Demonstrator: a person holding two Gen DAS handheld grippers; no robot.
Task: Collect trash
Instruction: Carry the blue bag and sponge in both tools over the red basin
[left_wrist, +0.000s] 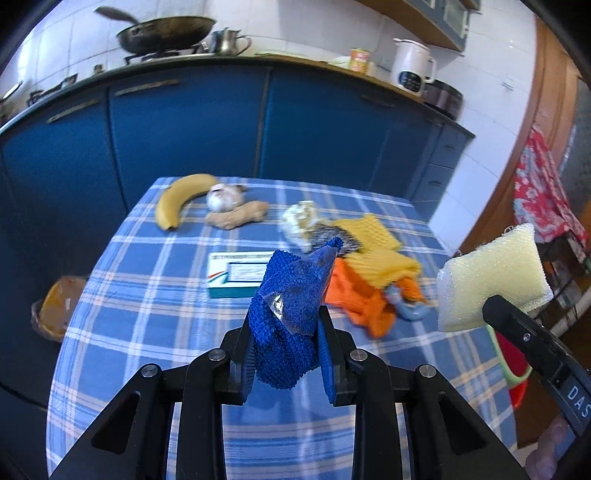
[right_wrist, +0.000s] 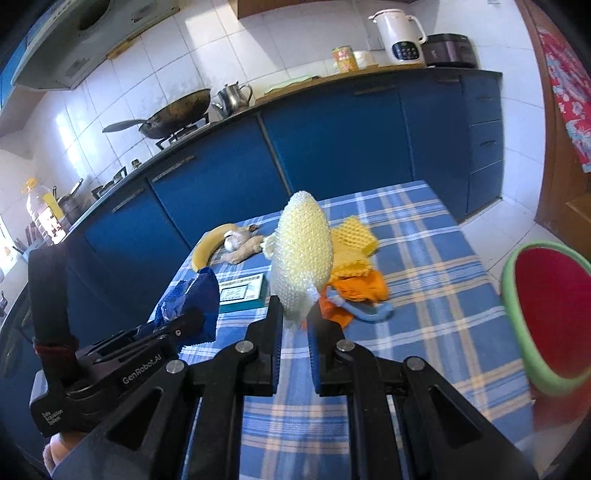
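My left gripper (left_wrist: 285, 334) is shut on a blue knitted cloth (left_wrist: 291, 314) and holds it above the checked table (left_wrist: 147, 314); the cloth also shows in the right wrist view (right_wrist: 192, 306). My right gripper (right_wrist: 295, 325) is shut on a pale yellow sponge (right_wrist: 301, 254), held upright above the table; the sponge also shows in the left wrist view (left_wrist: 491, 280). A red bin with a green rim (right_wrist: 550, 317) stands off the table's right edge. On the table lie a crumpled white wrapper (left_wrist: 301, 221), yellow cloths (left_wrist: 373, 243) and an orange cloth (left_wrist: 362, 299).
A banana (left_wrist: 177, 201), a garlic bulb (left_wrist: 221, 197), ginger (left_wrist: 238, 216) and a green-white box (left_wrist: 236, 275) lie on the table. A basket (left_wrist: 55, 306) sits on the floor at left. Blue kitchen cabinets (left_wrist: 221, 122) stand behind.
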